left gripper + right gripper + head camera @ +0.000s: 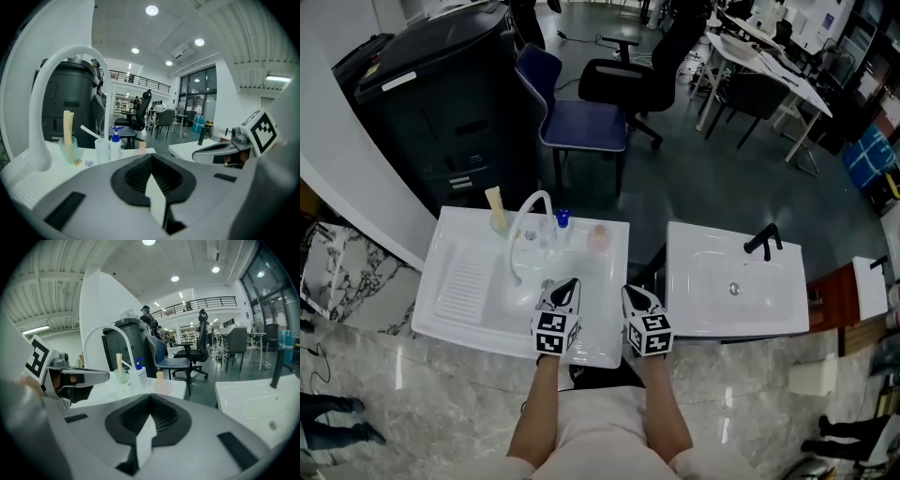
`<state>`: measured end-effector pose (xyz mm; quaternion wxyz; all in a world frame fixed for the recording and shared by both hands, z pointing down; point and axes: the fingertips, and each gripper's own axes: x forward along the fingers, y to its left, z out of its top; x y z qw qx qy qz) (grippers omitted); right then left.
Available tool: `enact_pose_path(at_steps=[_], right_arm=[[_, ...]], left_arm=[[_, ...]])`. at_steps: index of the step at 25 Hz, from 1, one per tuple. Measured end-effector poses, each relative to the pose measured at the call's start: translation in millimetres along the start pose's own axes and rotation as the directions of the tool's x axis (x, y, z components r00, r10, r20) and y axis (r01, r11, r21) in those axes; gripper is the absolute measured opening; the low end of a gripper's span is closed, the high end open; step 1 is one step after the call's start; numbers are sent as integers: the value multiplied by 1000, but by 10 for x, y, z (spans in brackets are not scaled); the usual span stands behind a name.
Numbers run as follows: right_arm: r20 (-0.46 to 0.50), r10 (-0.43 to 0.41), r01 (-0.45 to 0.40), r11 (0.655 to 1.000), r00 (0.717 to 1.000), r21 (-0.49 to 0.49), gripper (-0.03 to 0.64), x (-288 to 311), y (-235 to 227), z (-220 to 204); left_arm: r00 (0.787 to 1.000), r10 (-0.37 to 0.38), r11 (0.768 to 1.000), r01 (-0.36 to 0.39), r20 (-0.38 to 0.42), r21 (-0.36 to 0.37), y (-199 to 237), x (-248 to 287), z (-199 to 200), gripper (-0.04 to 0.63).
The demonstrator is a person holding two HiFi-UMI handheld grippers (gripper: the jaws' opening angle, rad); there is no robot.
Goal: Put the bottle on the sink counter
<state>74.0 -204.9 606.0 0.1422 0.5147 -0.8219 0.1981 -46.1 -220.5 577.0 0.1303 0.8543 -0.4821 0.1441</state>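
Blue-capped pump bottle [563, 223] stands upright on the sink desk [459, 225], just right of the white faucet [530, 202]. The placing looks either done or not yet begun; a next move would call for opening one claw first. In front of the faucet, the left claw [569, 283] and right claw [635, 292] are both clenched, holding nothing.

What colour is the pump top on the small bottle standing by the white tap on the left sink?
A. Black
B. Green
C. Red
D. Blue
D: the pump bottle next to the white tap has a clear body and a blue top, which shows in the head view and in both gripper views.
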Motion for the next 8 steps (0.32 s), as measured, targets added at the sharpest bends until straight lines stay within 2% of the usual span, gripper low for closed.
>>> enact_pose_path(at_steps=[8], right_arm=[[23,-22,23,1000,999,-6,5,-48,-56,28]], left_arm=[[1000,15,1000,-15,15,1,60,-10,47,6]])
